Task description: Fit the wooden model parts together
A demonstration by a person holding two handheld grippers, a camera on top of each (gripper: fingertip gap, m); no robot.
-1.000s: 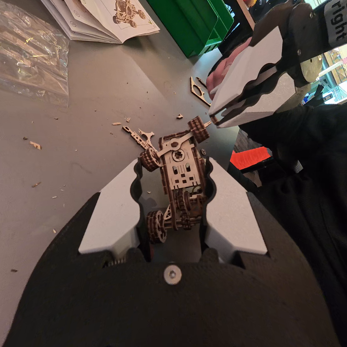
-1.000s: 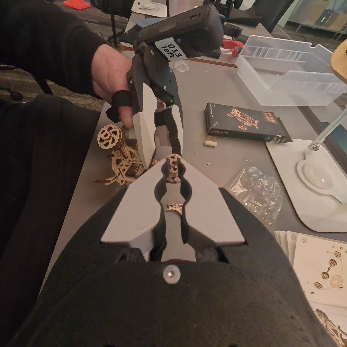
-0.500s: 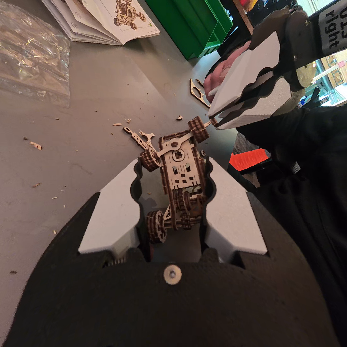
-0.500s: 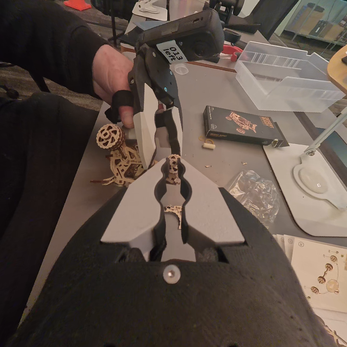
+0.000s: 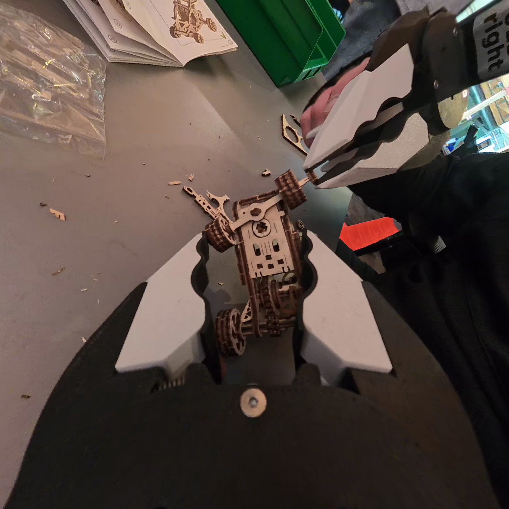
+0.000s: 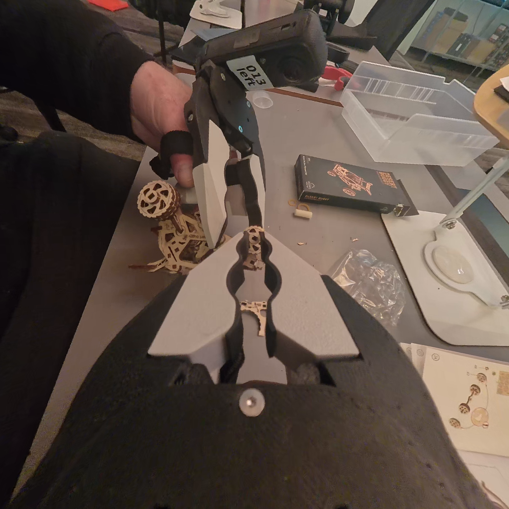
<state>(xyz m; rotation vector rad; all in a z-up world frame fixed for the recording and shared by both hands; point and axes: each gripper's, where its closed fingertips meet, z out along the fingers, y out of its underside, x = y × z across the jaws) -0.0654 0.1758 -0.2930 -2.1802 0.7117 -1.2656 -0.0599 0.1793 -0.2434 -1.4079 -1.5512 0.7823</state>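
Note:
A wooden buggy model (image 5: 264,256) stands tilted on the grey table (image 5: 137,137), nose up. My left gripper (image 5: 253,239) is shut on it, with the buggy's body and front wheel between its fingers. It also shows in the right wrist view (image 6: 176,242), under the left gripper (image 6: 237,228). My right gripper (image 5: 311,176) is shut on a small wooden part (image 6: 253,237) at the axle end beside the buggy's front right wheel (image 5: 289,188). A loose flat wooden piece (image 5: 206,201) lies just beyond the buggy and shows through the right fingers (image 6: 256,311).
An instruction booklet (image 5: 165,27), a plastic bag (image 5: 49,82), a green bin (image 5: 281,35) and a flat wooden offcut (image 5: 289,132) lie farther off. A black box (image 6: 349,187), a clear plastic bin (image 6: 413,118), a white magnifier base (image 6: 454,275) and a second bag (image 6: 369,281) sit to the right. One gripper's finger ends stand about 5 centimeters off the other's. It is some 7 centimeters from my left tips to the loose flat wooden piece (image 5: 206,201).
My right gripper has shifted slightly while staying at the front wheel's axle end. My left gripper and the buggy have held still.

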